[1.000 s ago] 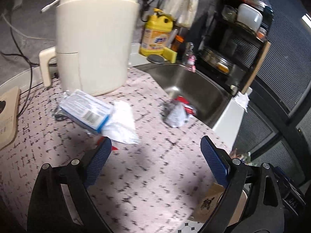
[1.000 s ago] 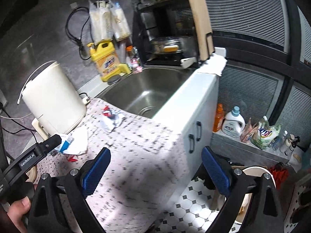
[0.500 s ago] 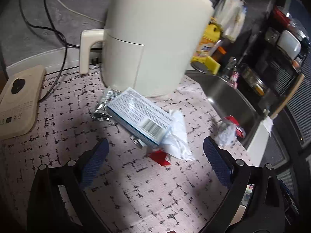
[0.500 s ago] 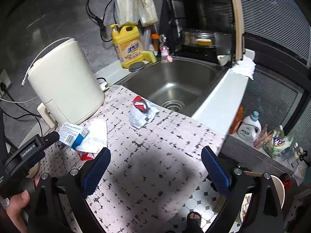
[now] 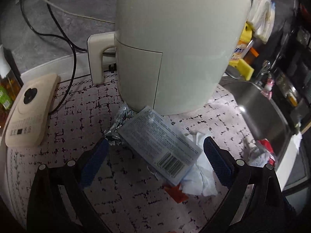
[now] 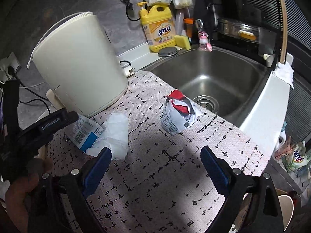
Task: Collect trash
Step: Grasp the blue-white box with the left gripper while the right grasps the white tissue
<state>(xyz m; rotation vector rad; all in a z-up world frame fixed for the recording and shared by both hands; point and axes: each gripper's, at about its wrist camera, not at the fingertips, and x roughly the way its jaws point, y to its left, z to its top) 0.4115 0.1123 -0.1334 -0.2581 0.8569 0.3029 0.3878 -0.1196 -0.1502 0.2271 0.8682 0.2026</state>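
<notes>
Your left claw (image 5: 155, 155) is spread wide with nothing gripped. Its blue pads (image 5: 93, 165) stand on either side of a flat blue packet (image 5: 159, 143) that lies on the worktop (image 5: 126, 203); neither pad touches it. The packet's far end rests against the foot of the big cream appliance (image 5: 175, 38). A crumpled piece of foil (image 5: 116, 126) sticks out from under the packet on the left, a white tissue (image 5: 200, 176) lies partly under its barcode end on the right, and a small red scrap (image 5: 176, 192) sits just beside the tissue's near edge.

Your right claw (image 6: 155, 165) is also released and empty, hanging over a bare stretch of the patterned mat. Ahead of it, well apart from the packet pile, a crumpled white and red wrapper (image 6: 178, 114) sits close to the rim of the steel sink (image 6: 252, 73). From this side the tissue (image 6: 116, 132) shows just beyond the left pad (image 6: 97, 169), and the packet (image 6: 85, 132) lies half hidden behind the black frame of your other tool.

A yellow detergent jug (image 6: 159, 29) and a yellow sponge (image 6: 182, 41) stand behind the sink. A beige device with a round black button (image 5: 29, 112) lies at the left edge of the worktop.
</notes>
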